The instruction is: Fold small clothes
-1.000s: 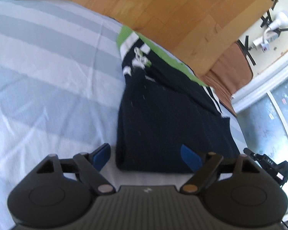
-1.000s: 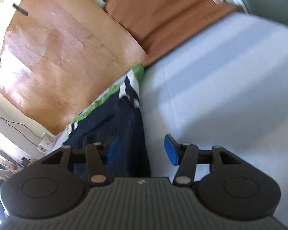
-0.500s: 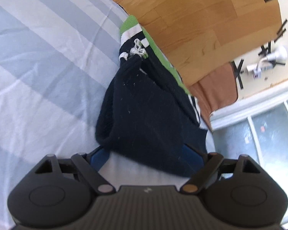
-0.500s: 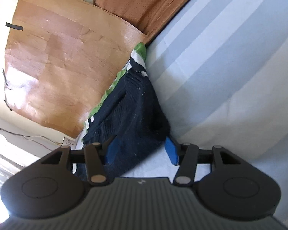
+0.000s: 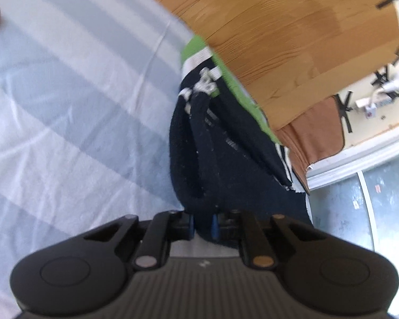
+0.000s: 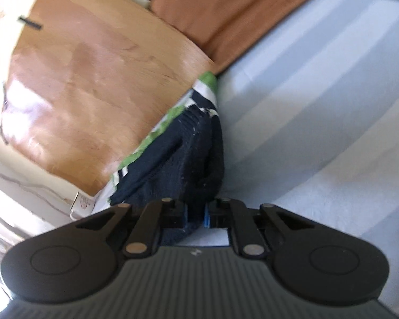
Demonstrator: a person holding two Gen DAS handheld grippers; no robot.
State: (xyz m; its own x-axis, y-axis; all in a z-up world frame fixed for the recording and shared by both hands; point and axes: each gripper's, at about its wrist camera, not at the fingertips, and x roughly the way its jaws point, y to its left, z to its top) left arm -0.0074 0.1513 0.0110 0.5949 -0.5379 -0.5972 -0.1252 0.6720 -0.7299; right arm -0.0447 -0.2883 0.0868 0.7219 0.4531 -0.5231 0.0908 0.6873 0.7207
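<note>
Both grippers have just closed their jaws on the near hem of the dark navy garment: our left gripper pinches a bunched fold of it between its blue pads, and our right gripper is clamped on the other near corner. We see the garment gathered into ridges on the blue-and-white striped sheet, running from the grippers to the sheet's far edge. Its green-and-white trim lies against the wooden board there.
</note>
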